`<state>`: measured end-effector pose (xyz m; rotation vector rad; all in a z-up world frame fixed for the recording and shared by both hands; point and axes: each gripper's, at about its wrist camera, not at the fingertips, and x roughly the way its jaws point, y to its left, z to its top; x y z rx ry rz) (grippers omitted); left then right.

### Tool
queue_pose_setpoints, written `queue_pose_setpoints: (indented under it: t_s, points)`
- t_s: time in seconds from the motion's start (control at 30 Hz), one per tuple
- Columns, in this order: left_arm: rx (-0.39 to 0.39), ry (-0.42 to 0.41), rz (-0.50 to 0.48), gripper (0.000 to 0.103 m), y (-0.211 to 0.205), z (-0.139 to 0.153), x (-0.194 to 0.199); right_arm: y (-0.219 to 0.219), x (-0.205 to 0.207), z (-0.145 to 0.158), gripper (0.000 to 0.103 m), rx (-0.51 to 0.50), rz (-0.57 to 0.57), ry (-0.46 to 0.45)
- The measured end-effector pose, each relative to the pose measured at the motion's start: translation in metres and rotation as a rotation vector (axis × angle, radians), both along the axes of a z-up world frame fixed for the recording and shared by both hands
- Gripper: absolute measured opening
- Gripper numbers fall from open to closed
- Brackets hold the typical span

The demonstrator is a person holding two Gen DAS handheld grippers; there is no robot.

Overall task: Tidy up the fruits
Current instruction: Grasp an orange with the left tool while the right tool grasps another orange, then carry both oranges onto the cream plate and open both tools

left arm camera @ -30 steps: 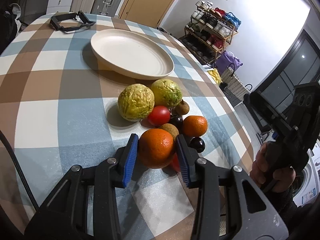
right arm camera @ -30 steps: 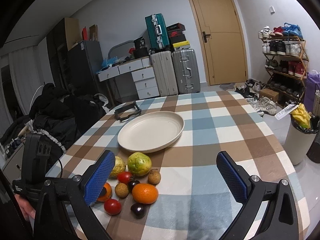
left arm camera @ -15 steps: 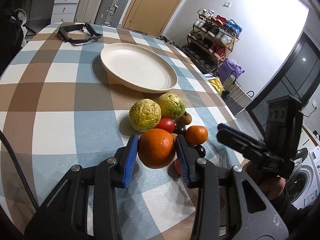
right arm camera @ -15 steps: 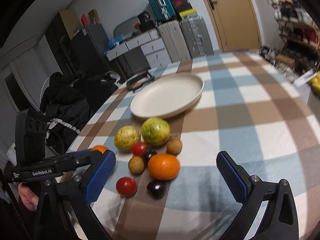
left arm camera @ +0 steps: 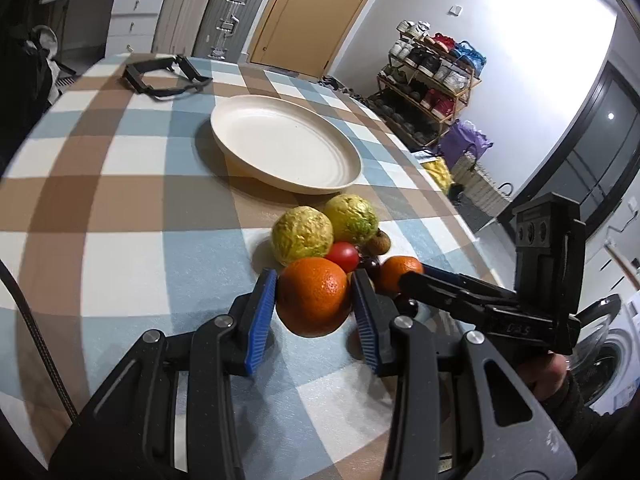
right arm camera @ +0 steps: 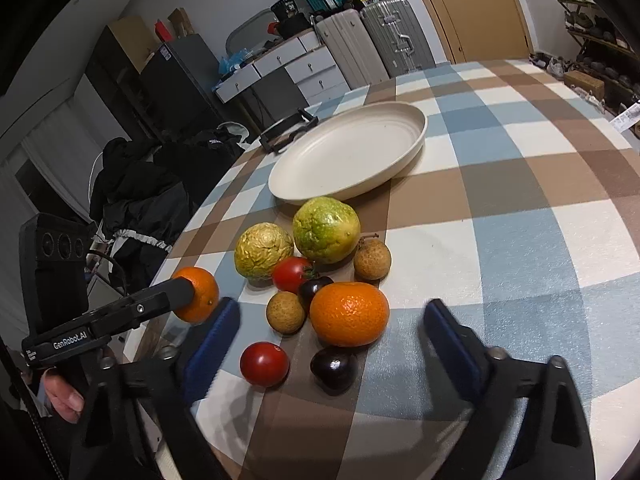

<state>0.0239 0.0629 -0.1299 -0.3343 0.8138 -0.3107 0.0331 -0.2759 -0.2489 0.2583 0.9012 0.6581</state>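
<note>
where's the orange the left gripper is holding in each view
Left wrist view: the orange sits low centre, clamped between the left gripper's blue pads.
Right wrist view: the same orange is at the left edge, partly hidden by a black finger.
Shared landmark: the cream plate.

The held orange hides part of the fruit pile behind it. The right gripper's fingers are motion-blurred. The shoes on the far rack are too small to tell apart.

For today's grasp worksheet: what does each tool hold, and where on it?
Left tool: an orange, pads on its opposite sides. Right tool: nothing, jaws just been closing.
</note>
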Motion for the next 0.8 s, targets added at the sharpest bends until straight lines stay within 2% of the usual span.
queue_pose_setpoints:
  t_s: [0.07, 0.33, 0.47, 0.8]
  points:
    - [0.034, -0.010, 0.019, 0.035, 0.001, 0.004, -0.001, 0.002, 0.001, -0.001, 0.078, -0.006, 0.002, 0.009]
    - [0.046, -0.023, 0.045, 0.035, 0.011, 0.016, 0.004, -0.001, 0.003, -0.006, 0.055, -0.007, -0.013, 0.035]
    - [0.054, -0.026, 0.055, 0.035, 0.015, 0.020, 0.009, -0.008, 0.006, -0.005, 0.044, 0.032, -0.023, 0.037]
    - [0.068, -0.036, 0.059, 0.035, 0.013, 0.028, 0.028, -0.016, 0.008, 0.001, 0.043, 0.058, -0.021, 0.014]
